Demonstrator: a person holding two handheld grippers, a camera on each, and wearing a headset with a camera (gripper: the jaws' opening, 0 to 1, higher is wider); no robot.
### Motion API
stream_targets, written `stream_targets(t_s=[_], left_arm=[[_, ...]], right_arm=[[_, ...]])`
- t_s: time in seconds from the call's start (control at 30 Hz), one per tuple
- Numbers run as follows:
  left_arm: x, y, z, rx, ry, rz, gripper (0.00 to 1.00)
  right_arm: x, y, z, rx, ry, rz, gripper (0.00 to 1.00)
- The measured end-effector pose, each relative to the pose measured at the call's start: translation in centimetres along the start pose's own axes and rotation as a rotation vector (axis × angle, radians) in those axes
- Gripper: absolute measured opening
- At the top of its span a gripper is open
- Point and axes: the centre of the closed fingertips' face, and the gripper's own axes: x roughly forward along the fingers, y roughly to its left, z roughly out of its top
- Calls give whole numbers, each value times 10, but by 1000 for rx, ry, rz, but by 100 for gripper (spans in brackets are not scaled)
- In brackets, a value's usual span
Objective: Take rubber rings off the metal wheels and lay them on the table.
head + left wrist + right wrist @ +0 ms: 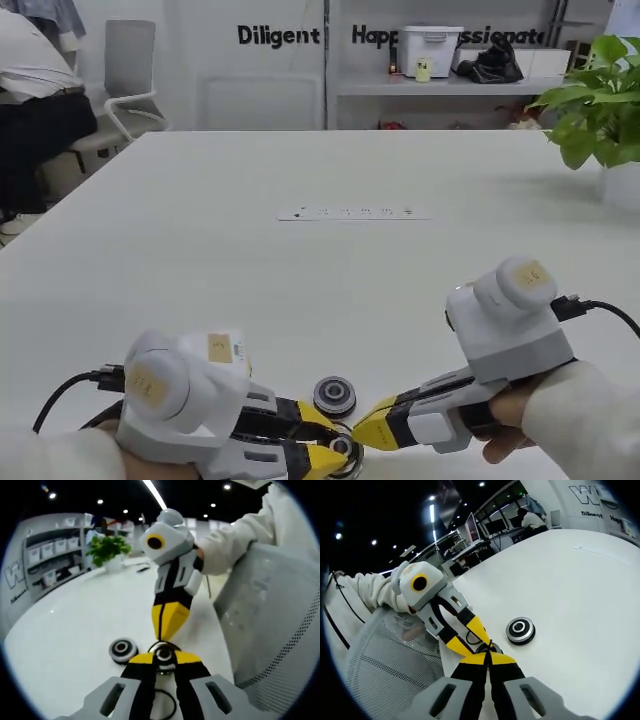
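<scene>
Two wheels are in play, and the main risk sits with the held wheel point(164, 653). It is small, smooth metal caught by its sides alone, so if the right claw point(490, 656) tugs on the rubber ring point(152, 646) harder than the left claw point(165, 657) clamps, the wheel could twist or pop out and roll off the near edge of the worktop point(300, 280), which lies just beside it. A stretched ring could also slip free, snap back onto the rim or fly off instead of being laid down. The free wheel point(334, 394) stands just beyond the two claws on the far side, close enough that a jerk might knock it rolling. As for grip, the left claw is closed partway with its yellow tips on either side of the held wheel, holding it low over the near worktop. The right claw comes in from the right with its jaws pressed almost together, only a slit between them, tips touching the wheel's rim. Whether the ring is truly nipped between them is too small to tell.
</scene>
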Motion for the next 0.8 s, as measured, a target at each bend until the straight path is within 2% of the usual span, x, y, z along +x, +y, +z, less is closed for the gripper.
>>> stream_targets(t_s=[0.2, 0.37, 0.47, 0.6, 0.7, 0.8], left_arm=[[-7, -2, 2, 5, 11, -15, 20], [-20, 1, 19, -7, -43, -7, 29], [-29, 2, 24, -14, -60, -4, 32], [-42, 5, 25, 3, -62, 3, 36], [-49, 8, 24, -11, -65, 11, 41], [-53, 8, 21, -9, -51, 17, 44]], right_arm=[[-1, -1, 1, 11, -3, -2, 0], [-2, -1, 3, 8, -11, -7, 0], [-3, 0, 5, 11, -16, -4, 0], [-3, 2, 8, 9, -26, 3, 0], [-4, 2, 13, 6, -43, -1, 0], [-5, 2, 16, 11, -55, -1, 0]])
